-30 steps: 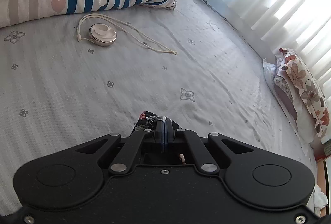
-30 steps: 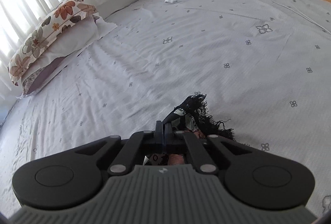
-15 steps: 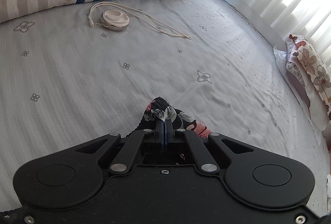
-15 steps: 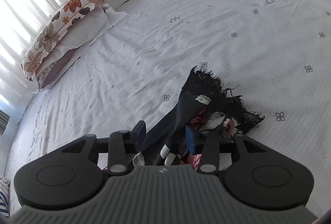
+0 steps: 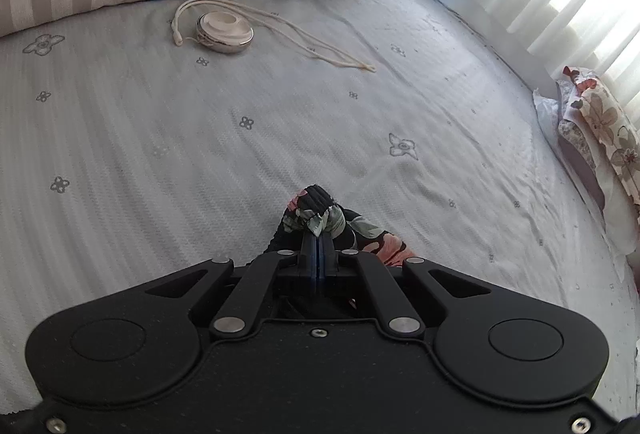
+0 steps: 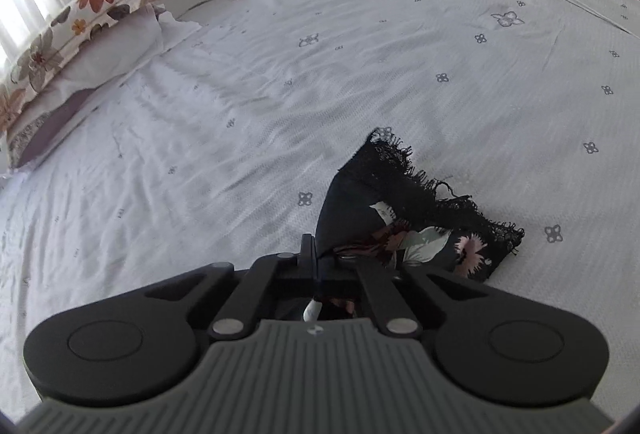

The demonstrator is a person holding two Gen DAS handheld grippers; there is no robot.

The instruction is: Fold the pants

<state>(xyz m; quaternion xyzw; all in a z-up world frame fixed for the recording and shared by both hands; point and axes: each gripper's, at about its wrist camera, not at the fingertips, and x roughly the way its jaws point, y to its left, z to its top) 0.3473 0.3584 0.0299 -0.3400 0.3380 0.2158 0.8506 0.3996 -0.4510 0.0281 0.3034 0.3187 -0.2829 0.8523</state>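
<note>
The right gripper [image 6: 316,254] let go and is now pinching the pants [image 6: 404,209] again, a new grab. The left gripper [image 5: 319,254] is squeezing them too. They are lying on the bed [image 5: 160,153], ready for folding.

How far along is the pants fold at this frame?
Early. Done: both ends gripped. In hand: the left gripper is shut on the bunched waistband of the floral pants; the right gripper is shut near the lace hem on the bedsheet. Left: no neat fold visible yet.
</note>
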